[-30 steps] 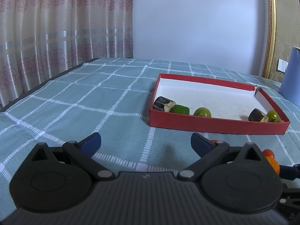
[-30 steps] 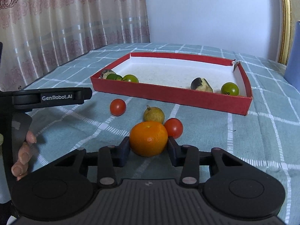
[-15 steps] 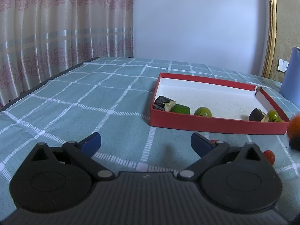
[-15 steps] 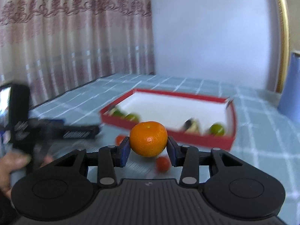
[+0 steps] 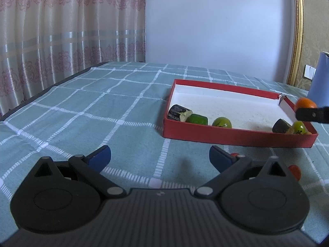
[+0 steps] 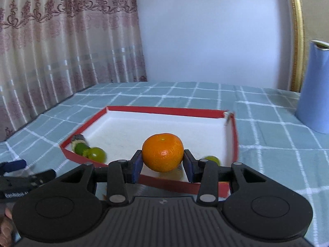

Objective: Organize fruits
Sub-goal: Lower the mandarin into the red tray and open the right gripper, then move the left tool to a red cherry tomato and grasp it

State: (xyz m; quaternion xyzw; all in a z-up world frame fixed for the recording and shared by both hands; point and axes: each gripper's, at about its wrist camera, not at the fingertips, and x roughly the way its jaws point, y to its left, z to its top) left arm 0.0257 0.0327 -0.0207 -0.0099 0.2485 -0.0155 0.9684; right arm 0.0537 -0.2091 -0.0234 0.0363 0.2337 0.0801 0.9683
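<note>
My right gripper [image 6: 162, 165] is shut on an orange mandarin [image 6: 162, 152], held in the air above the near rim of the red box [image 6: 164, 109]. The left wrist view shows that mandarin [image 5: 304, 103] at the far right, over the red box [image 5: 226, 134]. Inside lie a dark chunk [image 5: 178, 112], a green piece [image 5: 197, 119], a green round fruit [image 5: 221, 122], and at the right corner another dark chunk [image 5: 281, 125] beside a green fruit [image 5: 299, 126]. My left gripper [image 5: 160, 157] stands open low over the cloth, nothing between its fingers.
A small red tomato [image 5: 294, 170] lies on the checked teal cloth [image 5: 102, 111] near the left gripper's right finger, another [image 5: 234, 154] peeks behind that finger. A blue jug [image 6: 314, 94] stands at the right. Curtains hang along the left edge.
My right gripper lifted the mandarin off the cloth and carried it forward over the box. The left gripper stayed still and open.
</note>
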